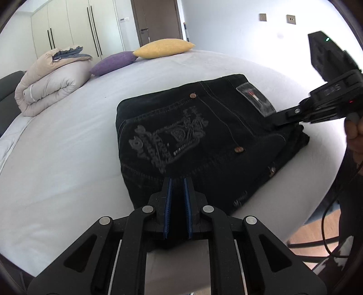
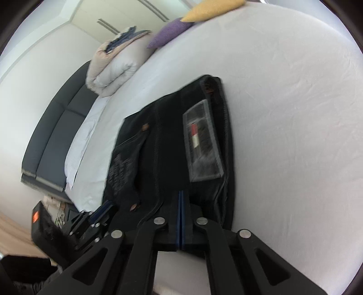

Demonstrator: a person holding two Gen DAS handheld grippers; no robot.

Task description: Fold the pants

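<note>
Pants folded black on white bed, left gripper slightly parted over near edge (nothing pinched), right gripper closed, tips over waistband.

A white-sheeted bed fills the bright room, with pale wardrobes and a brown door behind.

The right wrist view is smeared, so the patch on the pants is perhaps unreadable.

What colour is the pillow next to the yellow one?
Purple pillow, clearest in the left wrist view.
</note>
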